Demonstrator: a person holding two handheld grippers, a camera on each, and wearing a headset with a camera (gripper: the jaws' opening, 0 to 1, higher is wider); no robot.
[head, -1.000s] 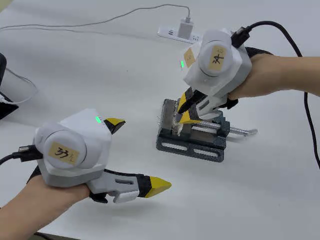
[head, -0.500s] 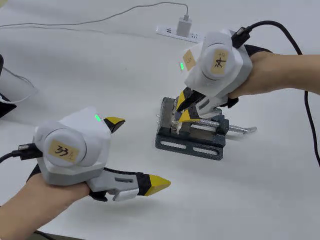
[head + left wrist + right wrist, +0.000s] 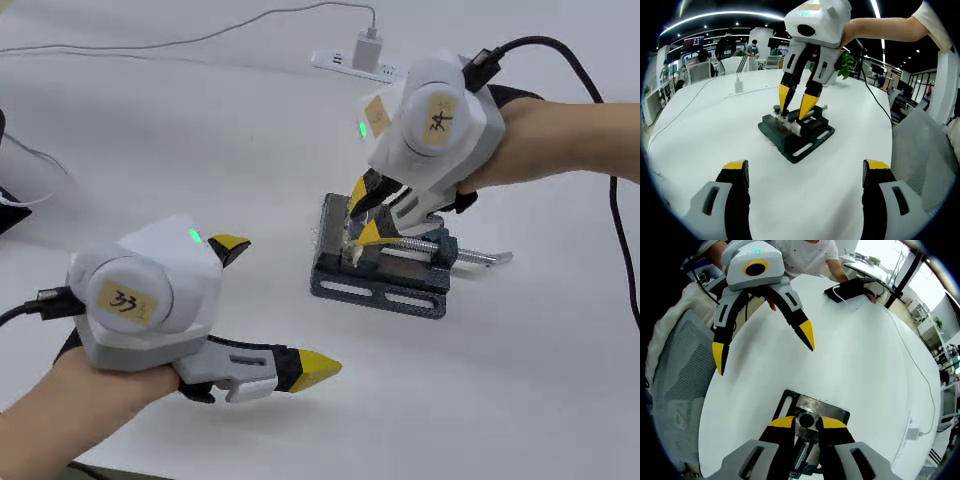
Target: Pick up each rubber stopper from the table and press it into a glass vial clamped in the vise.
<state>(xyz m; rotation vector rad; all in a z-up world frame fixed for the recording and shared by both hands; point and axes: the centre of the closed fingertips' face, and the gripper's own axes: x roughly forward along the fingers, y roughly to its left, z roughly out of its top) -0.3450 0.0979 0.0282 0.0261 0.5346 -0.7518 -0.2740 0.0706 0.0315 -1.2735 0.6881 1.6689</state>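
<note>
The right hand-held gripper (image 3: 807, 422) stands over the vise (image 3: 834, 413). Its jaws are narrowed to a slim gap, with a dark rubber stopper (image 3: 805, 418) between the tips. Whether the jaws actually grip it cannot be told. The glass vial (image 3: 352, 249) beneath is largely masked by the jaws and hard to make out. The left hand-held gripper (image 3: 275, 308) hovers over the tabletop (image 3: 200, 150), well apart from the vise, jaws spread wide and empty.

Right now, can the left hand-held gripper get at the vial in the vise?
Probably not: the right hand-held gripper hangs over the vise, jaws flanking the vial, blocking the top.
</note>
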